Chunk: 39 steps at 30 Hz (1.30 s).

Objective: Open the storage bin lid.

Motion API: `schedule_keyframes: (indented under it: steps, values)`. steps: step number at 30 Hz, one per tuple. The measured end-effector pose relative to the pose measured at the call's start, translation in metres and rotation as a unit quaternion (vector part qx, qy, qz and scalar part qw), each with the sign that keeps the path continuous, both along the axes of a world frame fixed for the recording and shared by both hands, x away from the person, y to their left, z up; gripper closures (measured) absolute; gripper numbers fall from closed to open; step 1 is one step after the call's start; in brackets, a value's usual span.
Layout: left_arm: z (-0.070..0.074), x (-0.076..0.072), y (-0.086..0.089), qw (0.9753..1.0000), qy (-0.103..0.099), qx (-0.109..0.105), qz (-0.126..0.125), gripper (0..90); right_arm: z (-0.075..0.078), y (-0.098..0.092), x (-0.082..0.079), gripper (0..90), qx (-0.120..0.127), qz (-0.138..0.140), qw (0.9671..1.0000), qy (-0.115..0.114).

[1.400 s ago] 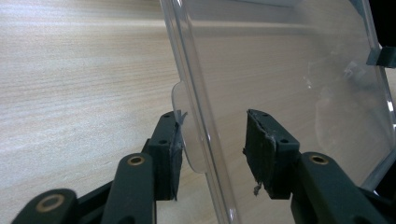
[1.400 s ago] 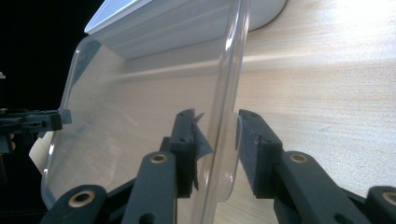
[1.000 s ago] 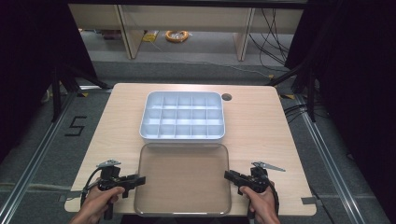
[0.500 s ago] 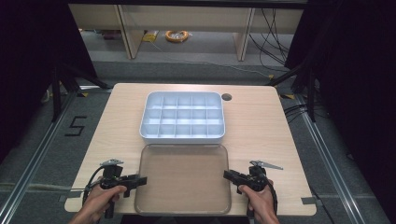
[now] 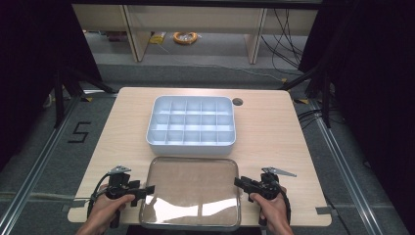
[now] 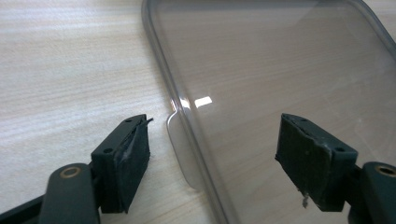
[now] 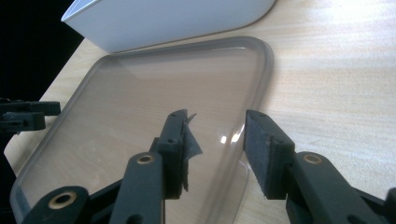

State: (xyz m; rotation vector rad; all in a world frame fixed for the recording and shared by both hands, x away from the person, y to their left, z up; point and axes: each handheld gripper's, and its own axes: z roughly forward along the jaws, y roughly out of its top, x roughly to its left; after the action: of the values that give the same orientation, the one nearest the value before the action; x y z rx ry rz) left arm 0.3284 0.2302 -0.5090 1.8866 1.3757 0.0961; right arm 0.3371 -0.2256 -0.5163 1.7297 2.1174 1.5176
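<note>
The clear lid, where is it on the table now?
In the high view the clear lid lies flat at the near edge of the table, just in front of the white compartment box, between the left gripper and the right gripper.

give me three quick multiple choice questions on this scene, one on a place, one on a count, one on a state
1. Where does the clear lid lie?
A. on top of the white tray
B. between the white tray and the person
C. on the floor

2. How many rows of compartments does the white tray have?
A. three
B. five
C. one

3. How are the left gripper jaws?
A. shut on the lid
C. shut on nothing
B. open, either side of the lid's edge tab

Key: 1 B, the lid lies flat at the near edge; 2 A, three rows show; 3 B, a wide gap shows.
</note>
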Motion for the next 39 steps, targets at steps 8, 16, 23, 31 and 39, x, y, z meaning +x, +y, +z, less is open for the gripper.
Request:
schedule_keyframes:
  steps: [8,16,23,31,39]
  values:
    - [0.003,0.0,0.001,0.9999,-0.015,-0.003,0.0,24.7,0.002,0.001,0.001,59.6,0.001,0.005,1.0,-0.008]
    - [0.005,-0.001,-0.001,0.9993,-0.034,-0.011,0.011,24.4,0.004,0.0,0.004,53.4,-0.002,0.003,0.9997,-0.023]
    - [0.007,-0.002,-0.002,0.9988,-0.047,-0.011,-0.003,23.3,0.009,0.002,0.007,40.9,0.007,-0.006,0.9996,-0.026]
    - [0.01,-0.003,-0.001,0.9977,-0.063,-0.022,-0.011,20.7,0.019,0.003,0.008,34.7,-0.023,0.011,0.9967,-0.077]
    - [0.011,-0.004,-0.001,0.9957,-0.08,-0.037,-0.028,16.1,0.027,0.006,0.0,28.1,-0.042,0.037,0.9919,-0.114]
